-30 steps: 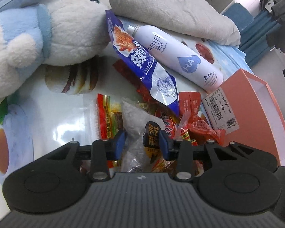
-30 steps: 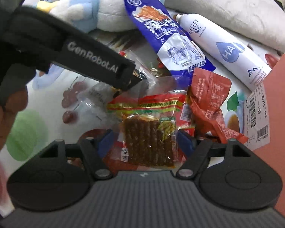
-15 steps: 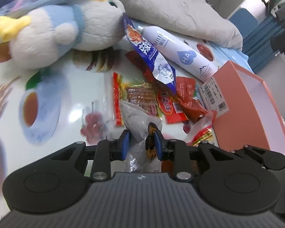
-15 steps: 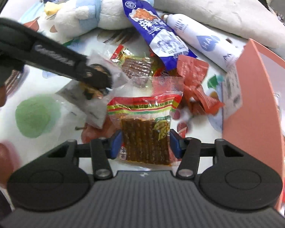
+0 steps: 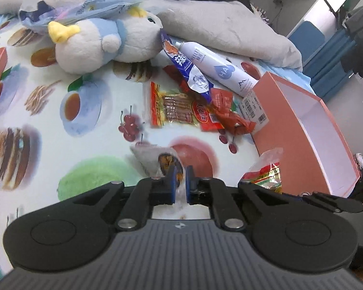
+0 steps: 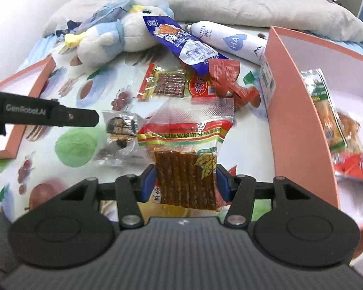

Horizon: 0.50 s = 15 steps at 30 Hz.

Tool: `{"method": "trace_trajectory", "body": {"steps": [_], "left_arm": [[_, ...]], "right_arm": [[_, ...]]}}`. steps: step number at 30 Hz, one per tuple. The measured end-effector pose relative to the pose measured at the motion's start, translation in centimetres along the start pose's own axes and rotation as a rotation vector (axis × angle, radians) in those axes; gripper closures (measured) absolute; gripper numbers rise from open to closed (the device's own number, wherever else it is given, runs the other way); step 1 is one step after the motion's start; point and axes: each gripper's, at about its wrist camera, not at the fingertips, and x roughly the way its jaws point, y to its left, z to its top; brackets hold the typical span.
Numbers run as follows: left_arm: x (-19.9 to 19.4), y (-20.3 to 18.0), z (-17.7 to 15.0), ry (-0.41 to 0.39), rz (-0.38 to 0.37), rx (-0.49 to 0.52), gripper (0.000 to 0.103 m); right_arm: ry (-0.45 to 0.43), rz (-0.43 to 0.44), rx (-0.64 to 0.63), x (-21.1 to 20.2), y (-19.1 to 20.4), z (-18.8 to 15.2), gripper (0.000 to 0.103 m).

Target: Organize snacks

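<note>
A clear packet of brown snack sticks (image 6: 185, 162), banded red and yellow, sits clamped between the right gripper (image 6: 185, 184) jaws, raised above the fruit-print cloth (image 5: 48, 125) just left of the open pink box (image 6: 300, 130). It looks light, crinkly and slippery; its flat sealed edge seems the safest hold. The left gripper (image 5: 180, 181) jaws are pinched nearly together on a small clear packet with a dark label (image 5: 157, 159). "GenRobot.AI" reads on the left gripper's arm. Farther back lie a blue pouch (image 6: 181, 41), a white "HA" spray bottle (image 6: 230, 39) and a plush penguin (image 5: 101, 41).
</note>
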Motion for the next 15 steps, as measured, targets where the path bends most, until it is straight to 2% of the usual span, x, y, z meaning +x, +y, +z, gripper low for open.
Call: {"method": "trace_trajectory", "body": {"steps": [6,12,15], "left_arm": [[-0.1,0.6,-2.2,0.002,-0.007,-0.077,0.093],[0.3,0.8,-2.5,0.005,0.011,-0.082,0.092],[0.6,1.1,-2.4,0.011,0.031,-0.081,0.078]], "right_arm": [[-0.028,-0.01,0.052,0.8,-0.5,-2.4,0.048],[-0.081,-0.01,0.082,1.6,-0.8,-3.2,0.048],[-0.094,-0.012,0.089,2.0,-0.9,-3.8,0.048]]}}
